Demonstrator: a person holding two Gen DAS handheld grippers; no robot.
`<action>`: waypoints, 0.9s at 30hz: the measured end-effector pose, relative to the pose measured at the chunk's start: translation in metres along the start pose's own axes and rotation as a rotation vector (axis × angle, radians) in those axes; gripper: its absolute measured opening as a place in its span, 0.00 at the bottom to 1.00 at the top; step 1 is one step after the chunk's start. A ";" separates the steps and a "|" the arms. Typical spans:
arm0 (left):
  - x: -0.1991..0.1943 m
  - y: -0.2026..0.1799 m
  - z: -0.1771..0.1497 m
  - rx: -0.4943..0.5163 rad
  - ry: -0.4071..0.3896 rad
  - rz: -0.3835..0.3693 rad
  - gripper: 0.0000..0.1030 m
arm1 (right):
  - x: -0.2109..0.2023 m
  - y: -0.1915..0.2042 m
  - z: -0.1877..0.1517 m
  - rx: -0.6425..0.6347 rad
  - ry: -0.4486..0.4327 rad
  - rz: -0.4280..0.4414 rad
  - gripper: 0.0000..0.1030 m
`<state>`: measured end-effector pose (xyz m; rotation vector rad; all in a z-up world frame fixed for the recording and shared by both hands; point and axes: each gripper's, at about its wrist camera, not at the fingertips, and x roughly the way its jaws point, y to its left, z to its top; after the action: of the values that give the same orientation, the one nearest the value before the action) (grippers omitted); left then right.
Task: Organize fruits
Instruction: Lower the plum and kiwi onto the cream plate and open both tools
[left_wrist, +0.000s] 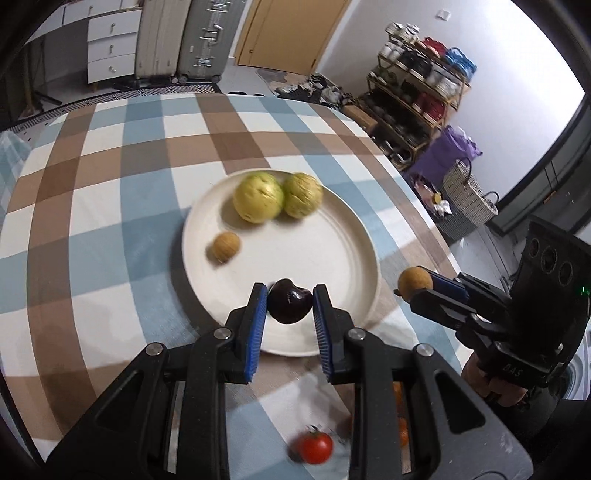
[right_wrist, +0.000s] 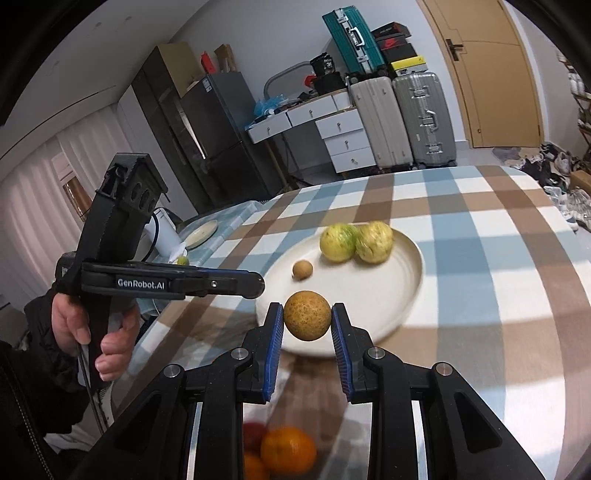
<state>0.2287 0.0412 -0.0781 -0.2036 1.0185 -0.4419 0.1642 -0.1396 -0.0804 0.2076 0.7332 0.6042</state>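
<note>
your left gripper (left_wrist: 290, 301) is clamped on a dark cherry (left_wrist: 288, 302) above the near rim of the white plate (left_wrist: 354, 240). your right gripper (right_wrist: 307, 320) is clamped on a brown longan (right_wrist: 307, 315) just off the plate's near edge; two green guavas (left_wrist: 277, 196) sit touching at its far side.

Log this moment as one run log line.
left gripper: shut on dark cherry over plate | right gripper: shut on brown longan | plate: two green fruits, one longan
</note>
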 end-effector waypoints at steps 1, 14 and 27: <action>0.003 0.005 0.002 -0.006 -0.001 0.008 0.22 | 0.008 -0.002 0.005 0.009 0.010 0.009 0.26; 0.036 0.044 0.007 -0.050 0.023 -0.015 0.22 | 0.091 -0.008 0.044 0.039 0.144 0.036 0.26; 0.050 0.051 0.006 -0.056 0.032 -0.039 0.22 | 0.130 -0.015 0.043 0.094 0.224 0.025 0.26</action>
<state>0.2700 0.0644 -0.1325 -0.2677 1.0606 -0.4539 0.2764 -0.0742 -0.1280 0.2386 0.9777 0.6234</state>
